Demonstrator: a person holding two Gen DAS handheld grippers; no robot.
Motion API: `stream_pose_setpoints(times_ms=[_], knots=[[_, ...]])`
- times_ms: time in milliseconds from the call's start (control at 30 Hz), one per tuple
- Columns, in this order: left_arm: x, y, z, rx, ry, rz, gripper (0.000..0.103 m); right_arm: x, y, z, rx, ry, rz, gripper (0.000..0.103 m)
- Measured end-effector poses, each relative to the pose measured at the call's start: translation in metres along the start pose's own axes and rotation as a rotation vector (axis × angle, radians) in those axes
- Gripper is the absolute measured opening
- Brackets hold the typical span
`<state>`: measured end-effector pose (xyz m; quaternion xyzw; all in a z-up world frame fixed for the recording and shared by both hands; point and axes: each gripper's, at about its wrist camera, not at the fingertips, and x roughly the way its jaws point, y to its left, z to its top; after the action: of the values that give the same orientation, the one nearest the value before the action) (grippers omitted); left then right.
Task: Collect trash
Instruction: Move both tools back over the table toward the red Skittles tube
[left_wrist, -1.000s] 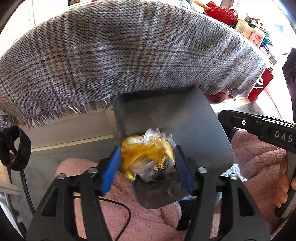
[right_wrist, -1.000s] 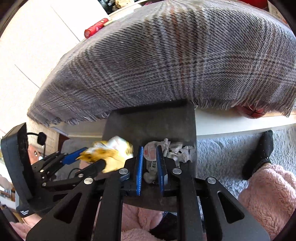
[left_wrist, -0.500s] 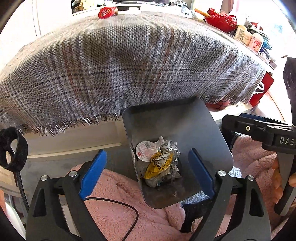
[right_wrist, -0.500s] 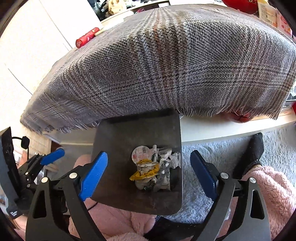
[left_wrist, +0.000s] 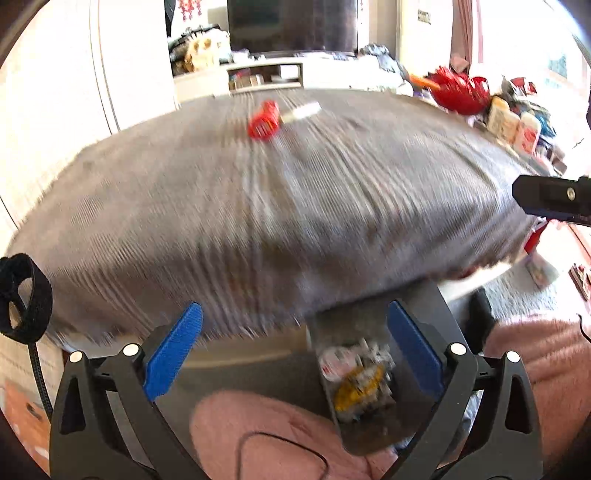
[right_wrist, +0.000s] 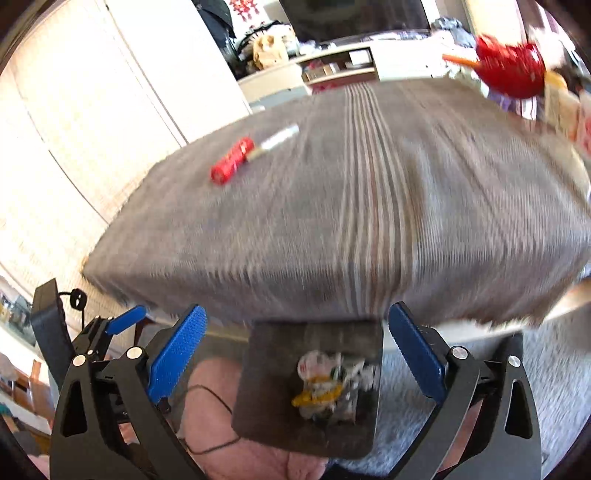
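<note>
Both pairs of tongs stand wide open and hold nothing: the left gripper (left_wrist: 295, 347) has its blue pads spread far apart above the near edge of the table, and the right gripper (right_wrist: 297, 349) is spread just as wide. The trash (right_wrist: 332, 387), a small heap of crumpled white, clear and yellow wrappers, lies in a dark bin (right_wrist: 266, 387) that sits low in front of the table, between the right gripper's fingers in that view and toward the right finger in the left view. The table is covered by a grey plaid cloth (right_wrist: 369, 206). On the cloth, well away from the bin, lies a red wrapper (right_wrist: 232, 166) with a pale stick (right_wrist: 277, 141) just beside it. A red bowl (right_wrist: 511, 74) stands at the far right end. Both views are blurred.
</note>
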<state>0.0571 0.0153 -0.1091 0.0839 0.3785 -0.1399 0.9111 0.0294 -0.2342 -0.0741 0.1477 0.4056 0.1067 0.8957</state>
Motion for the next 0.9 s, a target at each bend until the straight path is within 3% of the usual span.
stream_pose_setpoints(times_ms=[167, 600, 900], knots=[[0.0, 0.019, 0.036, -0.026, -0.042, 0.01, 0.095, 0.02, 0.007, 0.042, -0.018, -0.009, -0.024, 0.099], [0.056, 0.061, 0.123, -0.038, -0.003, 0.049, 0.095, 0.108, 0.013, 0.132, 0.043, 0.055, -0.078, 0.099], [0.089, 0.057, 0.15, 0.0, -0.005, 0.005, 0.095, 0.164, 0.033, 0.176, 0.084, 0.076, -0.094, 0.099]])
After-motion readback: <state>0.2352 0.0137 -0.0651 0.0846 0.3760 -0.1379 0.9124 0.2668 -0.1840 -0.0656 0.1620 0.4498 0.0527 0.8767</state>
